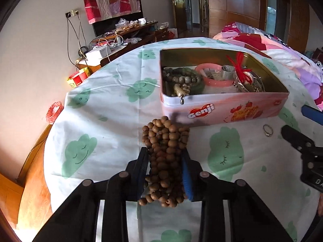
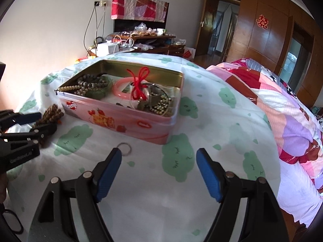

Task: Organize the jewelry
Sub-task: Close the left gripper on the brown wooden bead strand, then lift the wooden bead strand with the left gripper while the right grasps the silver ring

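My left gripper (image 1: 165,153) is shut on a bundle of brown wooden beads (image 1: 165,141), held just in front of the pink tin box (image 1: 222,109); the bundle also shows in the right wrist view (image 2: 50,113). The open tin (image 2: 121,123) holds a pink bangle (image 1: 216,81), dark and green bead strings (image 1: 181,78), a red cord (image 2: 139,82) and metal pieces. A small silver ring (image 1: 268,130) lies on the cloth in front of the tin, just beyond my left fingertip in the right wrist view (image 2: 124,149). My right gripper (image 2: 159,157) is open and empty above the cloth.
The table has a white cloth with green cloud prints (image 2: 177,157). A pink patchwork quilt on a bed (image 2: 282,111) lies at the right. A cluttered wooden desk (image 2: 145,40) stands by the far wall. The table's left edge drops to a wooden floor (image 1: 34,181).
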Available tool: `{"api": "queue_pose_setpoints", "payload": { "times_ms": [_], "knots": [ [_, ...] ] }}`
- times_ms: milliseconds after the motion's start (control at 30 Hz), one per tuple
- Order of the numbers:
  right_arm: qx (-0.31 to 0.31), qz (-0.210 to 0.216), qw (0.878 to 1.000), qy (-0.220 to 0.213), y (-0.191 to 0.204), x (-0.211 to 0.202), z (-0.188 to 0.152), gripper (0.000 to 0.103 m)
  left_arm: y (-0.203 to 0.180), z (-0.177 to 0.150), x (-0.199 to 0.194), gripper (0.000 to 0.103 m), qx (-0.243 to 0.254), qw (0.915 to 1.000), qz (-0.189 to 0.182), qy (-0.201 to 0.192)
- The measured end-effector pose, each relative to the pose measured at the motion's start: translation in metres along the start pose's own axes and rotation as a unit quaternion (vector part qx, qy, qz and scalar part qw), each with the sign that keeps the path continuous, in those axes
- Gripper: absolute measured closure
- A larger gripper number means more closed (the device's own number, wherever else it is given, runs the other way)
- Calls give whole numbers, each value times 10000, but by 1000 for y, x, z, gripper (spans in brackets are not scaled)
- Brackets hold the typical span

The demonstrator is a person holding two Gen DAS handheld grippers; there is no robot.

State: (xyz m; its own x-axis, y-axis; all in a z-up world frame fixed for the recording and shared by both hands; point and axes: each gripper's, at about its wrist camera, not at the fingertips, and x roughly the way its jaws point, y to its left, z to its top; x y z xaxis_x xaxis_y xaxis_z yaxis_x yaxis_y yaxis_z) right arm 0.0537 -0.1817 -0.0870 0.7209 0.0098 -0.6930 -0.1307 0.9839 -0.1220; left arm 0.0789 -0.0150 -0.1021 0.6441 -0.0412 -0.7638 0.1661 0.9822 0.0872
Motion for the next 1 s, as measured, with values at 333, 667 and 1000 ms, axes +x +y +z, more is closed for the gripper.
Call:
{"api": "queue_pose_setpoints", "payload": {
  "times_ms": [333,667,1000],
  "knots": [
    [-261,234,9978,554,23,27,10,44,7,-1,1,78,10,9999,-17,-138],
    [-138,763,9953,584,21,26,7,76,4,-4,-1,78,53,9998,-21,-194],
    [-152,819,9949,570,23,25,8,81,-1,-5,-3,78,64,9997,-59,-209]
  ]
}}
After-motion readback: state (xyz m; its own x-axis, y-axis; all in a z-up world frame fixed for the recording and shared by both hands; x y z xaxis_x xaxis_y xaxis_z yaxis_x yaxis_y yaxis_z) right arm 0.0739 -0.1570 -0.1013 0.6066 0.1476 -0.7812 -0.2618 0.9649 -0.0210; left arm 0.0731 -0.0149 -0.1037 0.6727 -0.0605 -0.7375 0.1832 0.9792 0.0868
